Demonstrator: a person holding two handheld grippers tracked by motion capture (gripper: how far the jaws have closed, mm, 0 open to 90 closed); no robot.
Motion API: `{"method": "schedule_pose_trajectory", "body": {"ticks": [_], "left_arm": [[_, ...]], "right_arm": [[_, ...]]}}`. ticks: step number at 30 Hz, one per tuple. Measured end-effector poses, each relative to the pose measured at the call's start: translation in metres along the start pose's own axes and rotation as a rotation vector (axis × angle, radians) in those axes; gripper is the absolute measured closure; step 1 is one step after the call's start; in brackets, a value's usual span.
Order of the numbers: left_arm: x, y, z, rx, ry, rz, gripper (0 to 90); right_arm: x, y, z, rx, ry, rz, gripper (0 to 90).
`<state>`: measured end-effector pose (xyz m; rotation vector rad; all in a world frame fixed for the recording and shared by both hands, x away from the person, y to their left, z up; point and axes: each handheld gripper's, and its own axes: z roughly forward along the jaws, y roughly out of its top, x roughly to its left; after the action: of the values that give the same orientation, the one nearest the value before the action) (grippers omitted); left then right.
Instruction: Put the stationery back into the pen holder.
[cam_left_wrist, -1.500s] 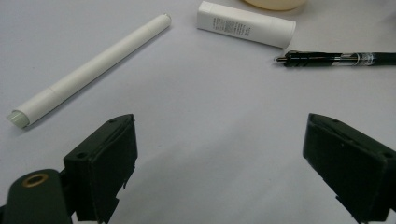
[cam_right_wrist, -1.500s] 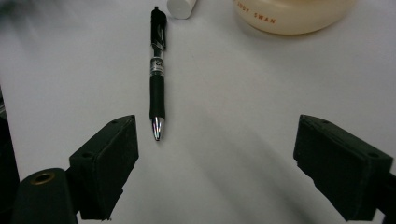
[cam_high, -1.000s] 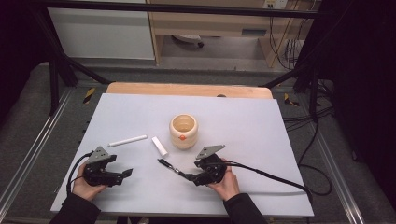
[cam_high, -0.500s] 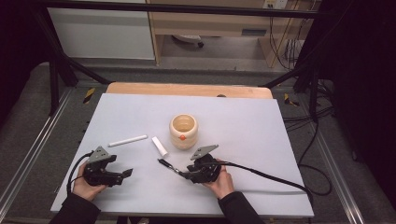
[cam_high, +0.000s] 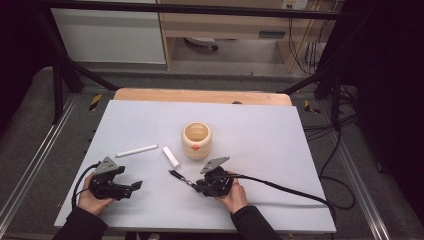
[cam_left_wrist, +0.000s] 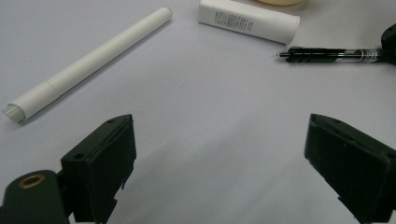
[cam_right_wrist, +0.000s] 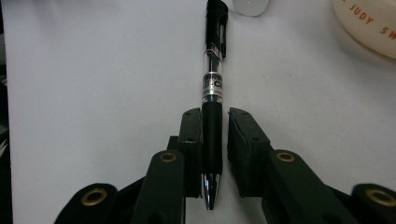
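Low in the high view, left gripper (cam_high: 134, 186) held flat on the white table (cam_high: 280, 150) at lower left, jaws spread wide over bare surface, grasping nothing. At lower centre of the same view, right gripper (cam_high: 192, 182) pointing up and left, its jaws just closing in around the black pen (cam_high: 179, 177). In the right gripper view, pen (cam_right_wrist: 213, 107) lying lengthwise between the jaws, grip section against the left pad, a thin gap visible at the right pad; whether clamped cannot be told for sure. Just beyond the pen's far end, short white tube (cam_high: 171, 156), near but apart. Farther left, long white stick (cam_high: 136, 150) lying slantwise. Farthest, at centre frame, cream pot (cam_high: 196, 140) standing upright, just beside the tube.
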<state>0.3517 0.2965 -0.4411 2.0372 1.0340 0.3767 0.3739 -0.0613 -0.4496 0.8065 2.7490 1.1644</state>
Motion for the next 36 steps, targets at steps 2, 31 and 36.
{"method": "schedule_pose_trajectory", "body": {"ticks": [2, 31, 36], "left_arm": [[-0.0001, 0.0, 0.0, 0.0, 0.0, 0.001, 9.1], [-0.0064, 0.0029, 0.0019, 0.009, -0.029, 0.024, 9.8], [-0.0067, 0.0029, 0.0007, 0.004, -0.039, 0.04, 10.1]], "right_arm": [[0.0001, -0.0002, 0.0, 0.001, 0.004, -0.008, 77.8], [0.0004, 0.0018, -0.0038, -0.006, 0.018, 0.038, 81.1], [0.0005, 0.0032, -0.0069, -0.007, 0.022, 0.043, 81.2]]}}
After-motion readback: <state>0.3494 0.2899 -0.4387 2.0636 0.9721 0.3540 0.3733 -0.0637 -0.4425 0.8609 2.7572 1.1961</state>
